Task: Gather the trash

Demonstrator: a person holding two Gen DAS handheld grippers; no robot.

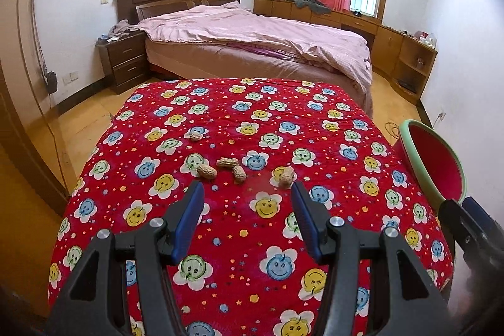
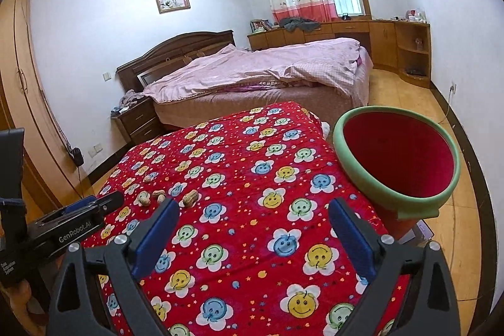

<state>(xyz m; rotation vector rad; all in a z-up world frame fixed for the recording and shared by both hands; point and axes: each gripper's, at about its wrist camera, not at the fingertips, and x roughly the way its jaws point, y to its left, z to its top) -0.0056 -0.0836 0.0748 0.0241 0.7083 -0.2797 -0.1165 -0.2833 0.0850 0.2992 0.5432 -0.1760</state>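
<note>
Five peanuts: scattered on the red smiley-flower cloth [image 1: 220, 241], roughly mid-table, all still in their shells as far as I can tell.
Far-left nut: a small peanut [image 1: 195, 136] sits on its own, further away than the rest.
Middle cluster: three peanuts [image 1: 227, 162] lie close together, two of them nearly touching.
Right nut: one more peanut [image 1: 286, 176] sits just beyond the right finger of the left tongs.
Left tongs: left gripper [image 1: 247, 191] is wide open, holding nothing, hovering just short of the cluster.
Right tongs: right gripper [image 2: 253, 207] is also spread wide and empty, over the near right part of the cloth.
Bin: red bucket with a green rim [image 2: 397, 153] stands off the right edge of the table; what I can see of its inside looks bare, the bottom isn't visible.
Risk 1: shells are small and round, so a squeeze off-centre could pop one sideways onto the floor.
Risk 2: the cloth is soft and could bunch up between the pads with a low grab.
Risk 3: the bin is off the table, so a loose grip could drop the nut in the gap.
</note>
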